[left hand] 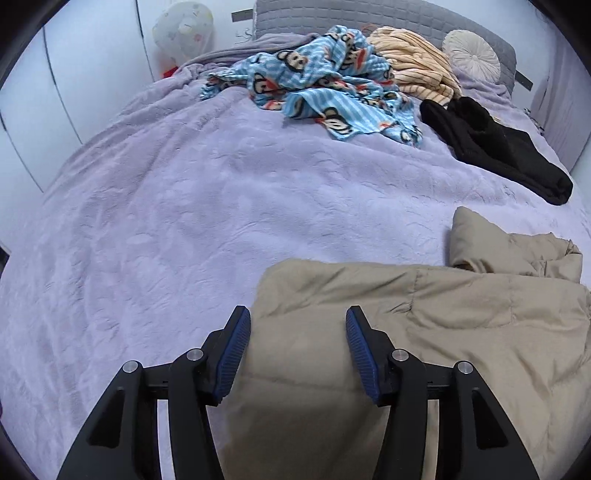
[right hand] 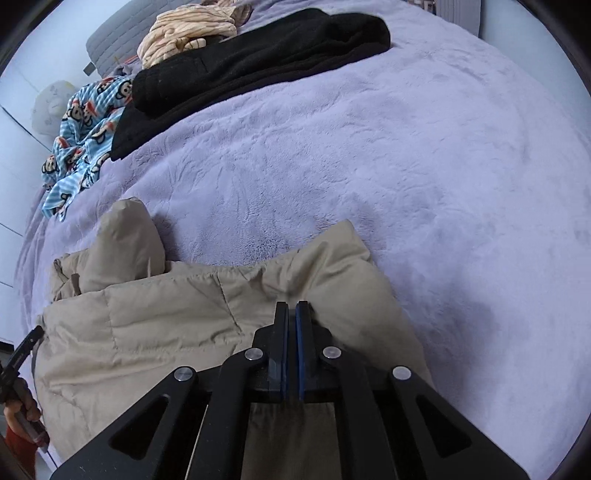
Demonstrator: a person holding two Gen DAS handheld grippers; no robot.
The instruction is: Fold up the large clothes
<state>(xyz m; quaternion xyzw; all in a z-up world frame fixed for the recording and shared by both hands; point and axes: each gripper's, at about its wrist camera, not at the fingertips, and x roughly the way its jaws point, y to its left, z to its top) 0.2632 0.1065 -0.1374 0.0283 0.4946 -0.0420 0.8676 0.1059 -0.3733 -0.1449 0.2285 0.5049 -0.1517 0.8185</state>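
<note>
Bed under a lilac blanket, with clothes lying on it.

The blanket (left hand: 221,206) is plush and rumpled and covers the whole bed (right hand: 406,155). A tan jacket (left hand: 424,314), quilted and partly folded, lies on it at the near edge. Beyond the jacket, toward the headboard (left hand: 369,18), lies a black garment (left hand: 498,147), well apart from it. Just beside the black garment are a blue monkey-print cloth (left hand: 325,85) in a heap and a cream striped garment (left hand: 413,62). A round pale cushion (left hand: 471,53) sits at the headboard, behind the striped garment.
</note>
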